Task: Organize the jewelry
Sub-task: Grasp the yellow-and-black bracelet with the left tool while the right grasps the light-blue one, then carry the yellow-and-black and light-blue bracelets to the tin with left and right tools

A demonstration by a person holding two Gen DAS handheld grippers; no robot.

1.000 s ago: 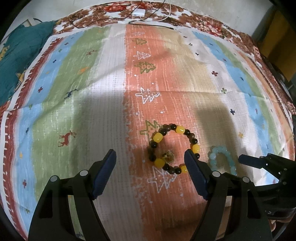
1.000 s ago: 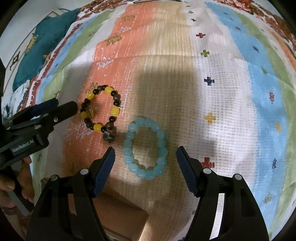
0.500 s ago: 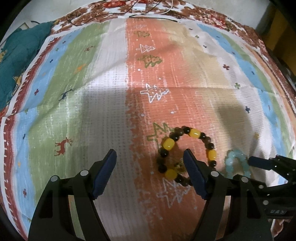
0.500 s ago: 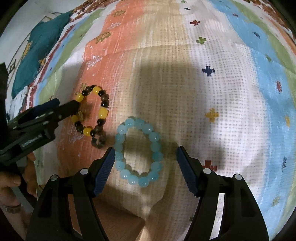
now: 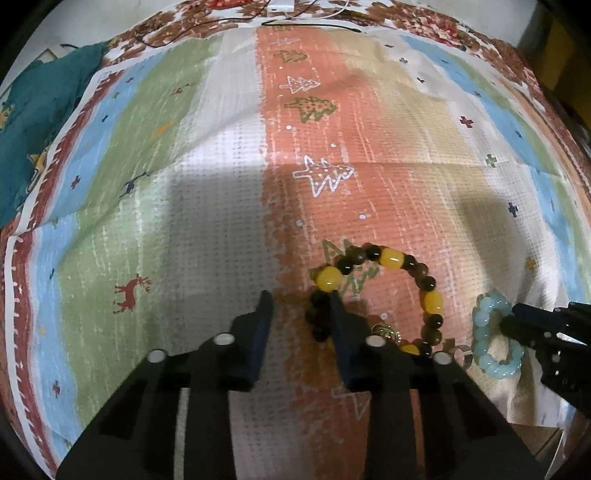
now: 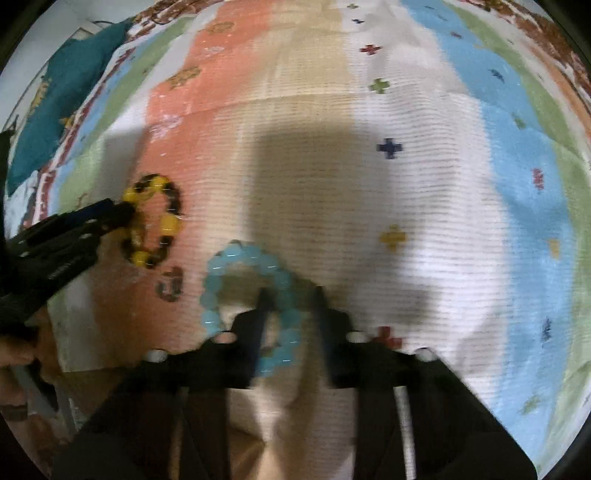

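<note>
A bracelet of yellow and dark brown beads (image 5: 432,301) lies on the striped cloth (image 5: 221,184). My left gripper (image 5: 300,302) points down at the bracelet's left side. Its right finger stands inside the loop, and the dark beads sit between the closing jaws with a gap to the left pad. A light blue bead bracelet (image 6: 236,254) lies to the right. My right gripper (image 6: 290,293) is closing on its right side, left finger inside the loop, with the beads pinched between the pads; this view is blurred. In the left wrist view the right gripper (image 5: 515,319) sits on the blue bracelet (image 5: 484,314).
A small brownish charm (image 6: 170,284) lies between the two bracelets. A teal cloth (image 5: 44,122) lies at the far left, and a white plug with cables (image 5: 280,5) at the far edge. A person's hand (image 6: 14,354) holds the left gripper (image 6: 110,218). The cloth's near edge hangs over a brown surface (image 6: 103,387).
Both pairs of jaws have closed from wide to narrow. The left gripper's right finger now stands inside the yellow bracelet's loop. The right gripper's fingers now flank the blue bracelet's right side.
</note>
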